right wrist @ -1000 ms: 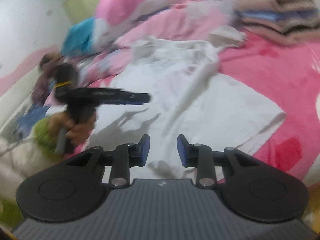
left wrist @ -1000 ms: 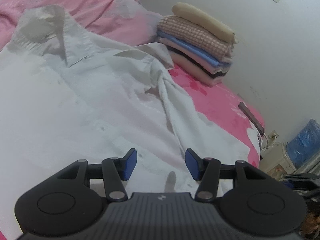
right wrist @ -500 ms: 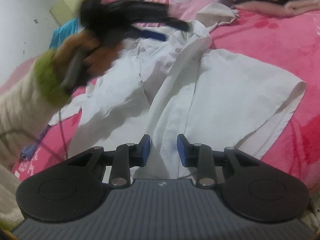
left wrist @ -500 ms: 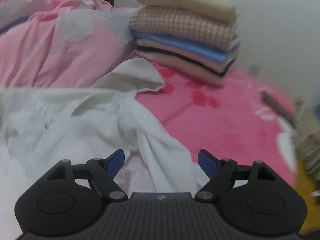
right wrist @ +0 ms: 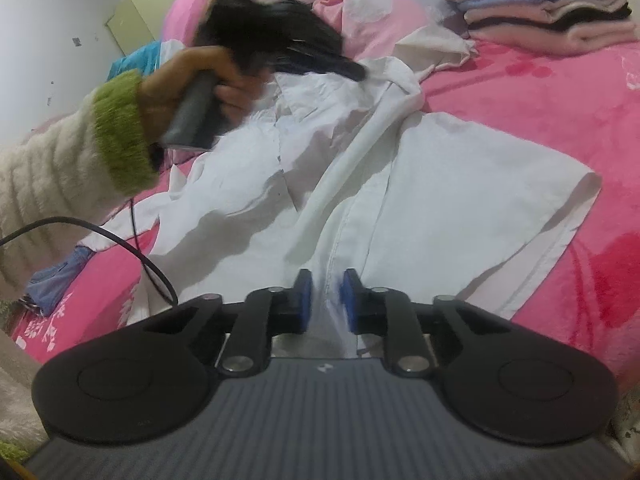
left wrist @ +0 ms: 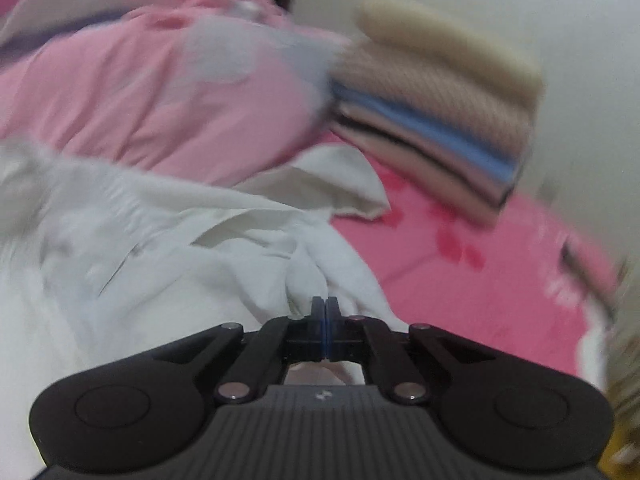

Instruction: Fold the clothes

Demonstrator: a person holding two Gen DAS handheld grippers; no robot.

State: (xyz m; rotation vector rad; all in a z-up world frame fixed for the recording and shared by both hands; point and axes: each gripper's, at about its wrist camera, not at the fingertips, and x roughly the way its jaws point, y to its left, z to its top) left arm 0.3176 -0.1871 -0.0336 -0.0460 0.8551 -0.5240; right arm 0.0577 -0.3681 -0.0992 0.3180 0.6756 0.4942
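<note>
white shirt [right wrist: 420, 184] | left claw [left wrist: 325, 312] pinching its fabric | right claw [right wrist: 325, 300] spread | folded stack [left wrist: 436, 120] beside

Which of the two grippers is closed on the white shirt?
The left gripper: its pads meet on a shirt fold. The right gripper is open.

Left gripper [left wrist: 325, 312] with blue pads pressed together on a bunched fold of the white shirt [left wrist: 168, 248], pink bedspread [left wrist: 480, 280] beneath, blurred stack of folded clothes [left wrist: 436, 120] near the bed's far edge
</note>
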